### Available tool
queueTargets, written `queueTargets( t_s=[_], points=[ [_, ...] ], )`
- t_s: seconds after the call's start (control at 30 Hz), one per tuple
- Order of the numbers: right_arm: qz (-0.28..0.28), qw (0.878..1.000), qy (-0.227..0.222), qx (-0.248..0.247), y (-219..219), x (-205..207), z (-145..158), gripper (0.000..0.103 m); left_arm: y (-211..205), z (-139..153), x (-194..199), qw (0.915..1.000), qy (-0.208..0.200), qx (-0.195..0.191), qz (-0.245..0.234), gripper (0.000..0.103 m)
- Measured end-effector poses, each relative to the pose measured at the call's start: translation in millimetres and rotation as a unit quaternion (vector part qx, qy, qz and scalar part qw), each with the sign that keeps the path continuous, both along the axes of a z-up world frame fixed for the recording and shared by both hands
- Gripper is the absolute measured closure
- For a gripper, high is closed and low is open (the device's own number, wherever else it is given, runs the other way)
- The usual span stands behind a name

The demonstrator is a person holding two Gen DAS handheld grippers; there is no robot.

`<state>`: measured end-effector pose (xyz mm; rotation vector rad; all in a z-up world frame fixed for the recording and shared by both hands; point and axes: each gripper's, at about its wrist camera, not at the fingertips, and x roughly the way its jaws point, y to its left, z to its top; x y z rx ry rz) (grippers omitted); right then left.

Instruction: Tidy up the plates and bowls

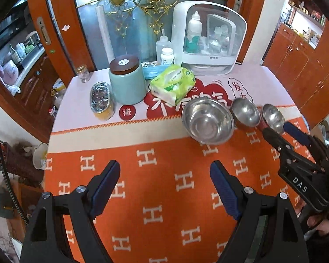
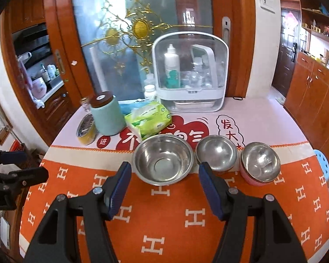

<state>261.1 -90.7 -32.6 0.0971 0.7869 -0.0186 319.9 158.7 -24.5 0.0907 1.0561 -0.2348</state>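
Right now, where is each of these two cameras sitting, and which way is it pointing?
Left wrist view: sits on the left gripper, looking forward over the orange cloth to the large steel bowl; its own open fingers show, and the right gripper shows at right near the pink-sided bowl.
Right wrist view: sits on the right gripper, facing the three bowls, the middle bowl just ahead; its open fingers show, with the left gripper at the left edge.
Shared: the bowls, teal jar, tissue pack and white cabinet.
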Motion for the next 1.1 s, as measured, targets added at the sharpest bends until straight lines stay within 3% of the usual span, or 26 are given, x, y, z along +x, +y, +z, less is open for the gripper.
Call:
queueTargets(
  t_s=[0.23,0.5,0.8,1.1],
  points=[
    [-0.014,0.999,0.027,0.017,-6.7,21.7,-26.4,0.039,-6.0,-35.5,39.9,0.9989,0.038,-0.026,-0.007,0.02],
    [-0.037,0.997,0.05,0.046,-20.1,44.6,-67.1,0.039,-17.5,-82.7,68.9,0.9941,0.057,-0.086,-0.033,0.02],
    [-0.043,0.993,0.057,0.098,-31.0,59.8,-107.6,0.039,-27.4,-130.5,97.9,0.9885,0.071,-0.133,-0.02,0.02],
    [-0.042,0.988,0.068,0.132,-32.4,70.4,-147.0,0.039,-44.6,-181.1,120.1,0.9828,0.102,-0.154,-0.007,0.02]
  ],
)
